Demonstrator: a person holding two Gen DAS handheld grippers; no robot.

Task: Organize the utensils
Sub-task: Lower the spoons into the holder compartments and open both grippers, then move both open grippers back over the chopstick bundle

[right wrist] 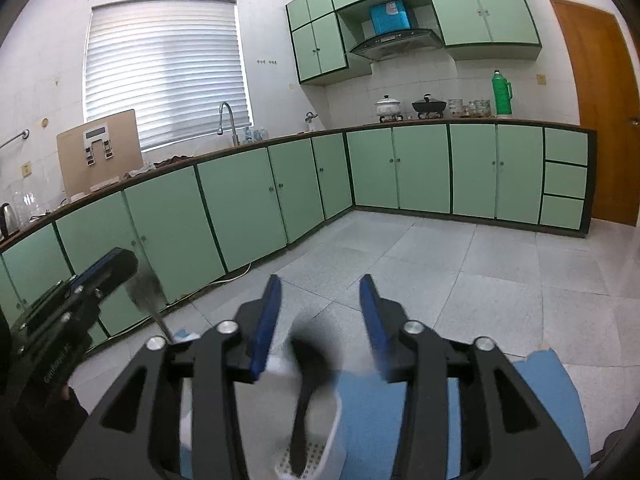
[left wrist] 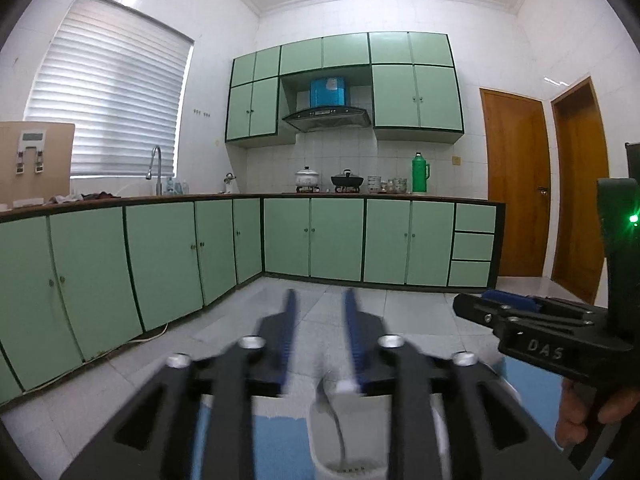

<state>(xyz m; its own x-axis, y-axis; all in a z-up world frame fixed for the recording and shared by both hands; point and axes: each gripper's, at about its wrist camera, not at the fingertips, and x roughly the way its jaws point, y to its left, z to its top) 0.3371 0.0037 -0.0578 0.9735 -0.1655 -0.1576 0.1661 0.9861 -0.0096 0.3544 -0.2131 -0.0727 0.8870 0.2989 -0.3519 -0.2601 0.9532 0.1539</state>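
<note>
In the left wrist view, low under the left tongs, we see a white holder w/ a metal spoon standing in it, bowl end up and handle going down to the perforated bottom. The holder stands on a blue mat. The left tongs are spread, w/ nothing between the blue pads; the floor shows through the gap. At the right edge the right tongs point to the left, seen from the side, so from here we cannot tell their opening.

In the right wrist view, the right tongs are also spread and empty. Under them a dark ladle or spoon stands in the same white holder, blurred, so we cannot tell exactly what utensil it is. At left the left tongs are close beside a blurred metal utensil; if it is touching the pads or only behind them, we cannot tell.

Our judgement: the step is to settle or pick utensils at the holder, approx. in the middle of the task. To do it well, we should bring one pair of tongs down at a time, close on the handle and not on the bowl, keep the utensil upright, and keep the other tongs well apart so they do not knock the holder.
</note>
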